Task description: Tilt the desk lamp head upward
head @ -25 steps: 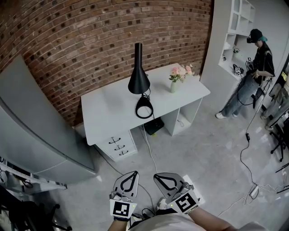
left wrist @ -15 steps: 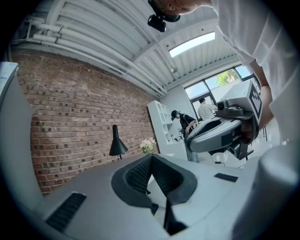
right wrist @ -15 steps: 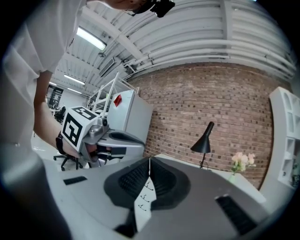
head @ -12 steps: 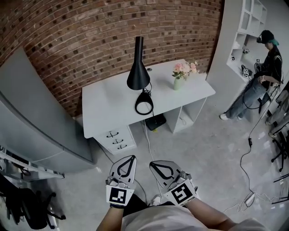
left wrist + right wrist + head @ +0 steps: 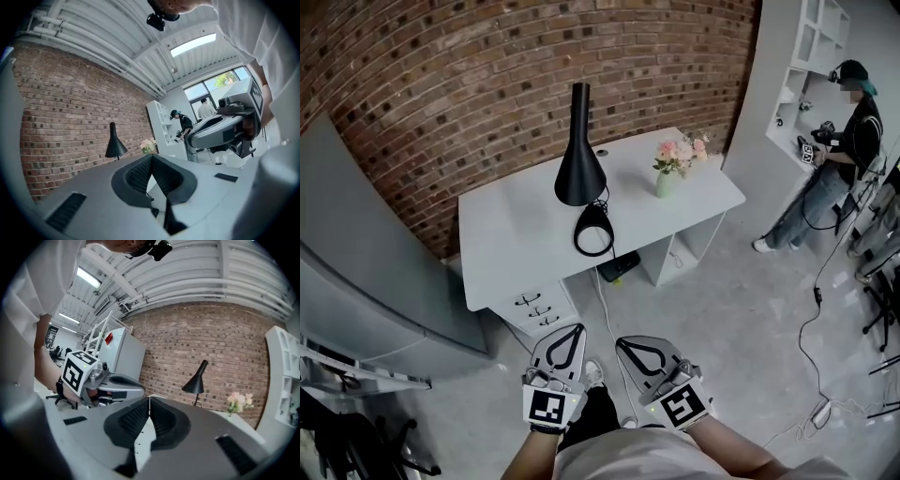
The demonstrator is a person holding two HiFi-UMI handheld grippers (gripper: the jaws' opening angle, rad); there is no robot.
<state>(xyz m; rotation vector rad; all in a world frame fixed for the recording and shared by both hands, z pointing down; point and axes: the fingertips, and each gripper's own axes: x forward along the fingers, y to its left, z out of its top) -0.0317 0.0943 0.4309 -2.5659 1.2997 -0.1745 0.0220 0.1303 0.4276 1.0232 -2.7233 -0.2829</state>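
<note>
The black desk lamp (image 5: 579,167) stands on the white desk (image 5: 508,246), its cone head opening downward.

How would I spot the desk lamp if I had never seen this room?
Find the red brick wall; a white desk stands in front of it. Near the desk's middle is the desk lamp, all black, a cone-shaped shade with a long neck over a ring-shaped base. Its neighbour, a vase of pink flowers, is small and pale.
</note>
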